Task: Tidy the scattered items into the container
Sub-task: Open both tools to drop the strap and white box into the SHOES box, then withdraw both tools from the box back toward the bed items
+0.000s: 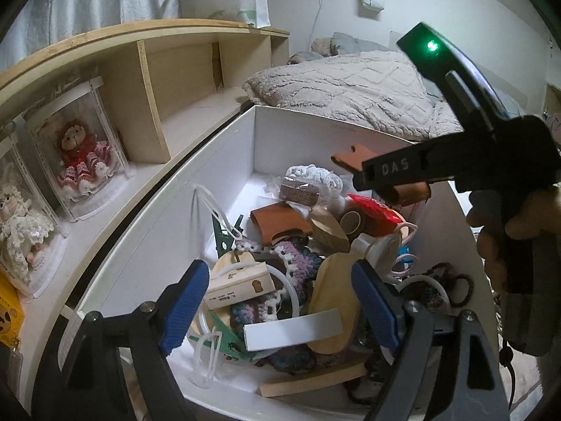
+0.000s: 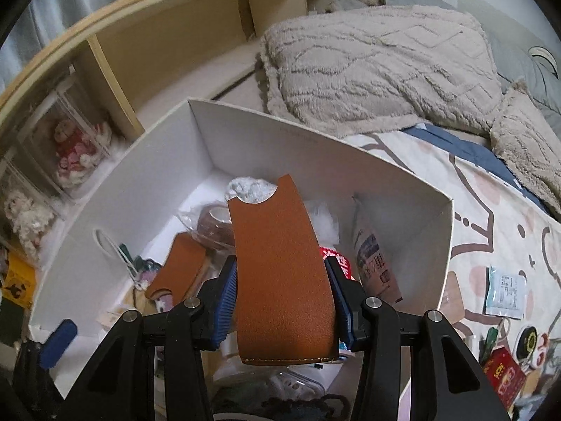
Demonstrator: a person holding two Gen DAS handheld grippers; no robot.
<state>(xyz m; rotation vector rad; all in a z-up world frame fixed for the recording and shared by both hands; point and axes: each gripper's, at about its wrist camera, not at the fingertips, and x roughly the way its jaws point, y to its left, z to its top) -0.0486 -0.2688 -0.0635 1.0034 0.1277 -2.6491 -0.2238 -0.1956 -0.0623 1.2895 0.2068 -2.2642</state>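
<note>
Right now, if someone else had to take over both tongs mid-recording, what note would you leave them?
Right tongs: shut on a brown leather sleeve, held over the white box.
Left tongs: open, nothing between the pads, poised over the pile inside the box.
Done: most clutter is already in the box, including a second brown sleeve, a crochet piece and a small wooden box.
Left: drop the held sleeve in, then collect what lies on the bedspread beside the box, a pale sachet and a red packet.
</note>
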